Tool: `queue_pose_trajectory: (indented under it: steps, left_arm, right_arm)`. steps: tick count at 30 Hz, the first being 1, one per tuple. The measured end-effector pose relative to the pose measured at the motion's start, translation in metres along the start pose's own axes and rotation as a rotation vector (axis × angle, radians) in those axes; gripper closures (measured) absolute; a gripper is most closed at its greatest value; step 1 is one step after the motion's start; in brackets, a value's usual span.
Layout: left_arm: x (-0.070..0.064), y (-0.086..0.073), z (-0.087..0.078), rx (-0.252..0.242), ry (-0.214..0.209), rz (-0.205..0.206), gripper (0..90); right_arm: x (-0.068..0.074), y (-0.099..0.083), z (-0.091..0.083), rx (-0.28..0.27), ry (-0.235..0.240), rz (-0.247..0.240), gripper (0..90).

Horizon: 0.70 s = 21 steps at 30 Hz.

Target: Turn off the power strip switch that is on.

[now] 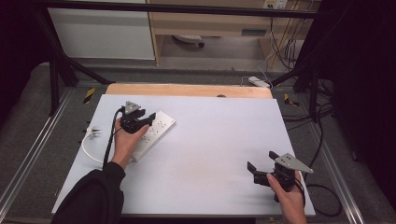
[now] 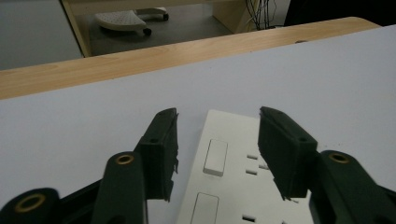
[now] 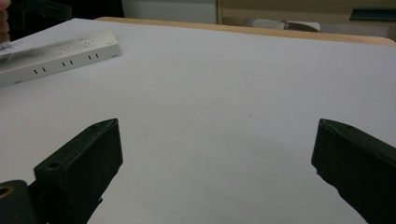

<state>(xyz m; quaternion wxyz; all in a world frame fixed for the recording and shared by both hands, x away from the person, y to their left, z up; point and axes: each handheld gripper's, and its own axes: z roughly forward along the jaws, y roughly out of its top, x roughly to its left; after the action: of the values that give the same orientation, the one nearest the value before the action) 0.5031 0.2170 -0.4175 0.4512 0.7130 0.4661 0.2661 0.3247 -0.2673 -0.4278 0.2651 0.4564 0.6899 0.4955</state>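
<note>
Partly hidden power strip (image 1: 156, 132) under left gripper (image 1: 140, 122), jaws parted, plug (image 1: 93, 132) blurred

high view looks down; both gripper views sit low, sharing the power strip (image 3: 56, 58).

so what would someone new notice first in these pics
Probably the white power strip lying at the left of the pale table top, with the left claw poised over it, jaws open on either side of a rocker switch. Next, the right claw at the near right corner, also wide open, over bare table. The strip's white cable loops off the left edge.
</note>
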Motion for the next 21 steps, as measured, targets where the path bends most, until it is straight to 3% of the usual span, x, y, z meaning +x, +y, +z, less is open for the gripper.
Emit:
queue_pose_trajectory:
  steps: [13,21]
  left_arm:
    - [-0.0013,0.0016,0.0009,-0.028,0.001,-0.02,11.9]
    - [-0.0038,0.0036,-0.0006,-0.049,-0.011,-0.018,6.9]
  right_arm:
    - [-0.0001,-0.0001,0.0007,0.003,0.001,0.0,2.3]
    - [-0.0002,-0.0002,0.0009,0.004,0.002,0.0,2.3]
